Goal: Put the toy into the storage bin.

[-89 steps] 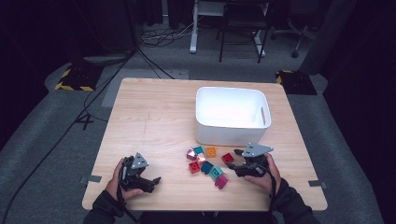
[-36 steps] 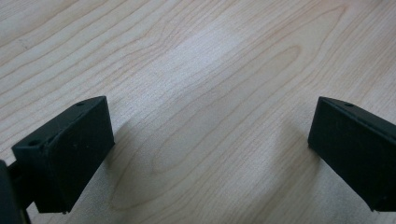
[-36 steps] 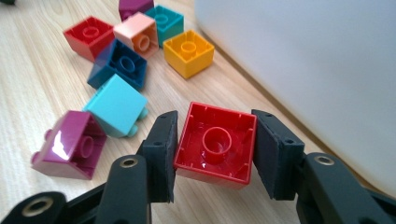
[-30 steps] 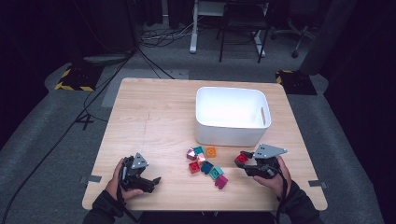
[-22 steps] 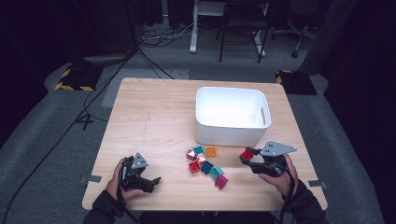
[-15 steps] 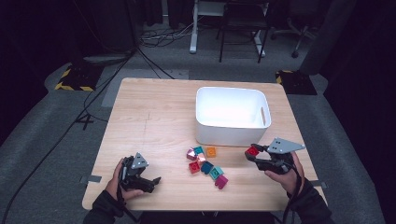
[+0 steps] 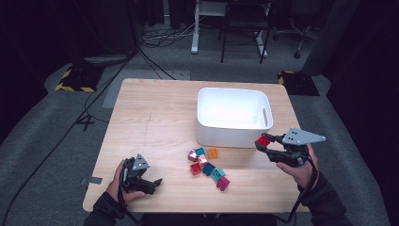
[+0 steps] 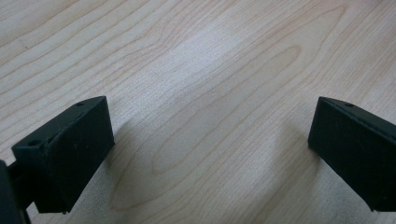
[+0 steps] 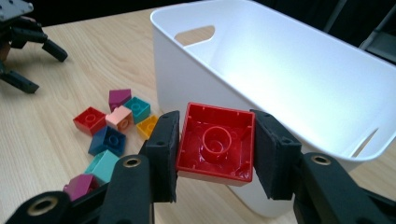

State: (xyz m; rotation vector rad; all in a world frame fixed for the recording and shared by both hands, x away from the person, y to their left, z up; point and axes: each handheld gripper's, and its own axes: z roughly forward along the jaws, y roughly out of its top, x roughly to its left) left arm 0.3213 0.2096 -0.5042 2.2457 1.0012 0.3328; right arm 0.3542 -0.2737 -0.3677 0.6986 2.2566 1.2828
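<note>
Pale wood-grain table; right hand-held gripper clamps glossy square red brick.

Grippers, one per hand, placed against the white bin.
Right gripper: raised beside the bin's near right corner, jaws just closing, clamping a red brick. Left gripper: well left of it, low, jaws wide.

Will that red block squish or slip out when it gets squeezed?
The red square plastic block probably stays stiff: its edges look straight between the right gripper's jaws. It looks hollow underneath, so likely light. Its glossy sides might slip, though the flat faces should help the grip.
</note>
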